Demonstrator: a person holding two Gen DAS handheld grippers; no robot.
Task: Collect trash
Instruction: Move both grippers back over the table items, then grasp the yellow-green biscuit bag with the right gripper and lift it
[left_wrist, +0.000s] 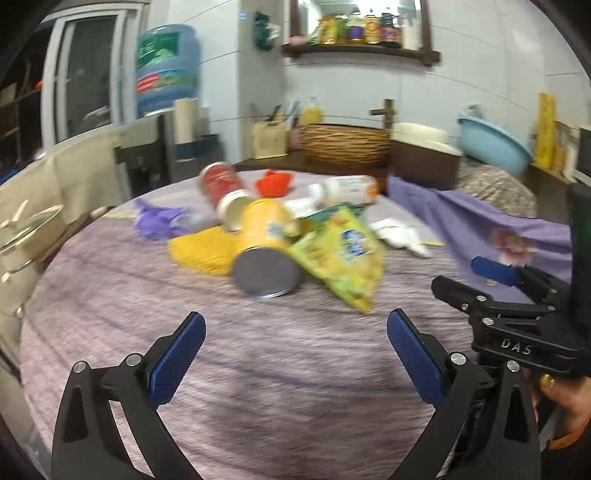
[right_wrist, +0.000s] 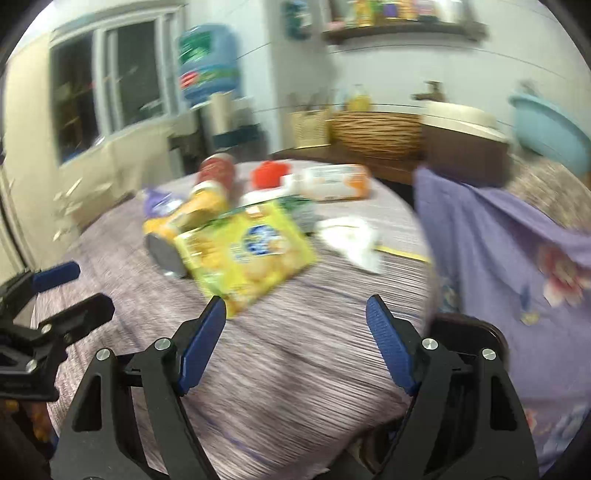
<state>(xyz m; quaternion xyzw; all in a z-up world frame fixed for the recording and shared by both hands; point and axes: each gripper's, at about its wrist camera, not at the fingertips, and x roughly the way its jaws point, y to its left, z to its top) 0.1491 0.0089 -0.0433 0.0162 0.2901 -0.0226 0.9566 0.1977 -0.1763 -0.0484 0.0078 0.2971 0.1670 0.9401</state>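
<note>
Both jaws wide, empty. Left view alone shows yellow mesh (left_wrist: 201, 251); right view hides it behind can (right_wrist: 184, 221).

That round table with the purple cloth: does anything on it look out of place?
Yes. Litter is heaped mid-table: a yellow canister tipped on its side, a chip bag leaning on it, a toppled red can, a bottle lying flat.
</note>
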